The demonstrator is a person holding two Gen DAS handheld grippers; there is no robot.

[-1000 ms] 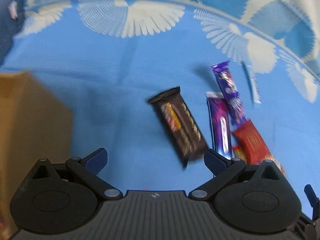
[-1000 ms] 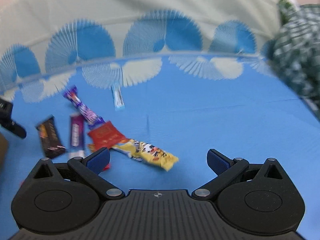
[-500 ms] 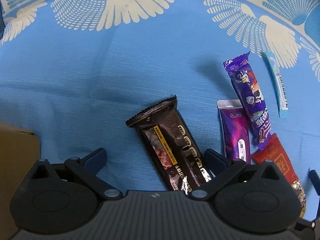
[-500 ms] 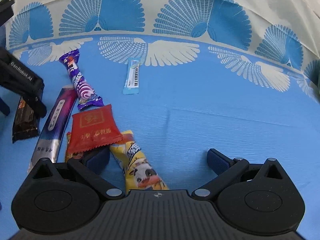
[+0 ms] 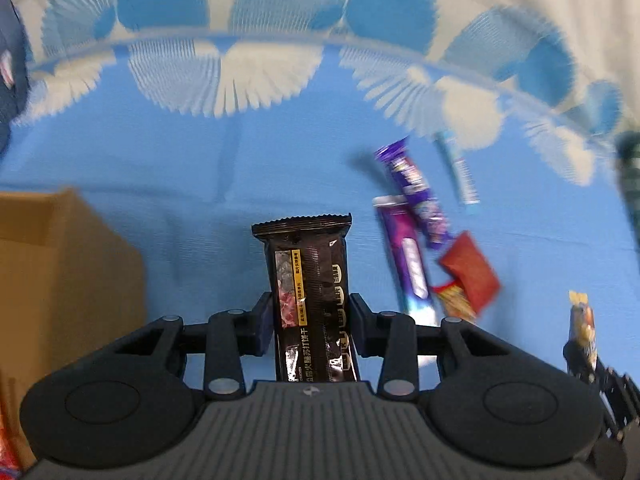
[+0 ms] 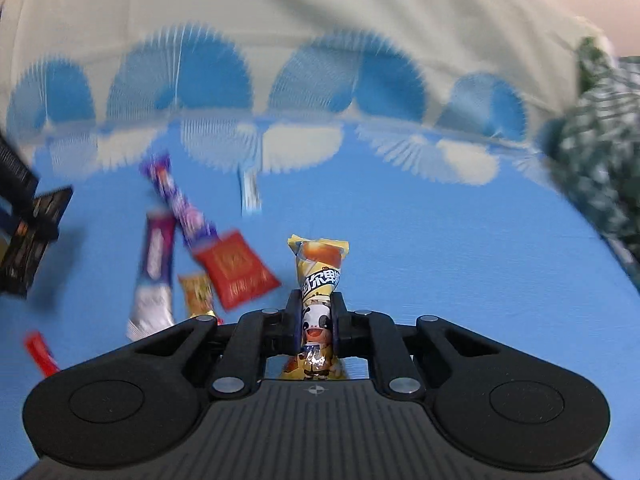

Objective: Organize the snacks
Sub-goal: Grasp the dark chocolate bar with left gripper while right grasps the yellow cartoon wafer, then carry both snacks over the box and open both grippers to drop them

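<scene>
My left gripper [image 5: 310, 312] is shut on a dark brown wafer bar [image 5: 308, 280] and holds it lifted above the blue cloth; the bar also shows at the left edge of the right wrist view [image 6: 28, 252]. My right gripper [image 6: 316, 314] is shut on a yellow snack pack with a cartoon cow [image 6: 318, 272], also lifted. On the cloth lie two purple bars [image 5: 416, 196] [image 5: 404, 252], a red packet [image 6: 236, 270], a small orange packet [image 6: 198, 294] and a thin blue-white stick [image 6: 250, 188].
A brown cardboard box [image 5: 60, 280] stands at the left of the left wrist view. A green checked cloth [image 6: 600, 168] lies at the far right. A small red wrapper [image 6: 40, 352] lies near the front left. Open blue cloth lies to the right of the snacks.
Both grippers closed, the left on the brown wafer bar and the right on the yellow cow pack. Both then lifted their snacks off the cloth.
</scene>
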